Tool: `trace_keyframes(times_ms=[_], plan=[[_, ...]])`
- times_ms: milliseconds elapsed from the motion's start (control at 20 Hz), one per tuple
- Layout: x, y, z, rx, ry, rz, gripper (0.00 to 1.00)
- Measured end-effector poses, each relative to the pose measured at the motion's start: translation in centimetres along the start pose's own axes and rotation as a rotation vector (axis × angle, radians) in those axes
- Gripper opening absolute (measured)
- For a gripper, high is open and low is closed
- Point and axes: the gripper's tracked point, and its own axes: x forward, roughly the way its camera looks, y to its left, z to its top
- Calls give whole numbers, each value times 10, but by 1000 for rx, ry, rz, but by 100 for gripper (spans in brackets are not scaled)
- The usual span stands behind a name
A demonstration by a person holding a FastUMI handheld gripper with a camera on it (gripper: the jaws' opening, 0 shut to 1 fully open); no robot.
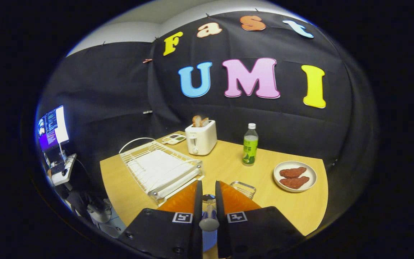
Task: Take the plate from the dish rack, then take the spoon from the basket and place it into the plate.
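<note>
At the bottom centre of the frame the gripper (207, 194) has its two fingers drawn close together with only a narrow gap left, and in that gap sits the spoon (208, 220): its rounded metal end lies toward the camera and a striped handle part runs forward between the fingers. Both fingers appear to press on it, so the gripper is closed around the spoon. Below the spoon, at the very bottom between the fingers, a patch of pale blue (210, 238) shows; what it belongs to cannot be told.

Just right of the fingers and partly behind them, a clear wire basket (243, 187) stands on the wooden table (228, 167). Left of the fingers, in the lower-left middle of the frame, is the white dish rack (160, 167), its near corner just beside the left finger.

Farther back at the centre stands a white toaster (201, 137) with bread slices (200, 121) poking out of the top, and a small flat tray-like item (174, 139) lies just left of it. A green-labelled bottle (250, 145) stands upright right of centre. At the right, a white plate (295, 176) holds two reddish-brown pieces of food (293, 177). At the far left a lit monitor (52, 127) stands on a side desk (63, 169).
</note>
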Motion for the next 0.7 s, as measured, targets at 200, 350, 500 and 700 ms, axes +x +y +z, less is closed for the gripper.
trace_keyframes(times_ms=[200, 350, 500, 700], plan=[[13, 39, -39, -57, 44, 123, 20], [28, 53, -76, -82, 108, 169, 20], [33, 60, -99, -98, 152, 181, 20], [31, 55, -118, -84, 194, 180, 20]])
